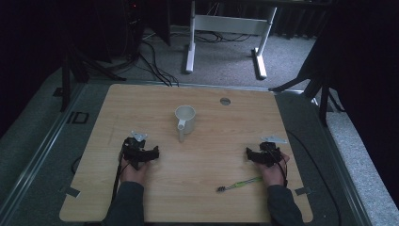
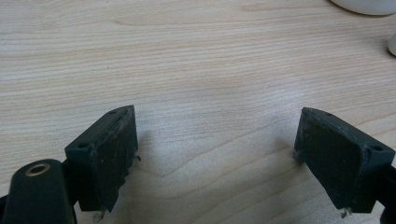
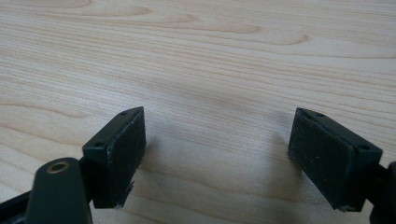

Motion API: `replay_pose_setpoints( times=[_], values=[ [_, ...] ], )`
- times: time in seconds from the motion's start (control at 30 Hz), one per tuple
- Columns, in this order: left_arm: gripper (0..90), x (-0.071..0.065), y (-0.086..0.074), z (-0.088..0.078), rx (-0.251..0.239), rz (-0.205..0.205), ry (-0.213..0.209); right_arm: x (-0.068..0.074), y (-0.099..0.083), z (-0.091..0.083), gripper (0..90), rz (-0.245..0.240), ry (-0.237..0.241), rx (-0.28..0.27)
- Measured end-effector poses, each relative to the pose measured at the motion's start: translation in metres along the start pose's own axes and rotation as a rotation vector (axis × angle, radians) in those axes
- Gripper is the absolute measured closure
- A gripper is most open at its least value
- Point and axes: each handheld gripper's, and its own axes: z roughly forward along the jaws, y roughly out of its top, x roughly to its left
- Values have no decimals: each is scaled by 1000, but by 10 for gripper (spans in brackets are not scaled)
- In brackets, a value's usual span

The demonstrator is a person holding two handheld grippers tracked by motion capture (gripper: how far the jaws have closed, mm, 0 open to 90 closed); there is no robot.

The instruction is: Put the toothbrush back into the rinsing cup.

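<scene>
The wooden table (image 1: pixel 226 141) takes up the middle of the high view, and almost nothing has happened on it yet, as far as I can judge. A white mug (image 1: pixel 185 119) stands upright just above the centre of the frame, its handle pointing down toward the person. The left gripper (image 1: pixel 151 153) rests on the wood at lower left, below and left of the mug; its jaws are spread wide with bare tabletop between them. The right gripper (image 1: pixel 249 154) sits at lower right, jaws likewise spread and holding nothing. Just below it, touching neither gripper, a green toothbrush (image 1: pixel 239 184) lies flat, bristles toward the frame's left. My guess is the brush belongs in the mug; picking it up, carrying it and dropping it in all remain.
</scene>
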Motion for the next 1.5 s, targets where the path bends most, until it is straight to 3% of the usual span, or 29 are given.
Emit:
replay_pose_setpoints(
  times=[0.2,0.37,0.57,0.73,1.07,1.33,1.37,1.5],
  values=[
    [140,0,0,0,0,0,0,1,0,0,193,10,-8,1],
    [140,0,0,0,0,0,0,0,2,-3,312,4,0,17],
    [140,0,0,0,0,1,-1,-5,2,-11,413,16,70,8],
    [140,-1,0,0,-1,3,-2,-8,4,-18,434,5,112,-14],
    [141,-1,0,0,0,4,-3,-15,14,-28,451,-56,193,-21],
    [141,-2,0,0,-1,4,-7,-13,20,-36,452,-159,226,11],
    [141,-2,0,0,-1,5,-7,-12,23,-38,452,-193,238,19],
    [141,-3,0,0,-1,4,-7,-10,27,-41,452,-225,263,27]
  ],
)
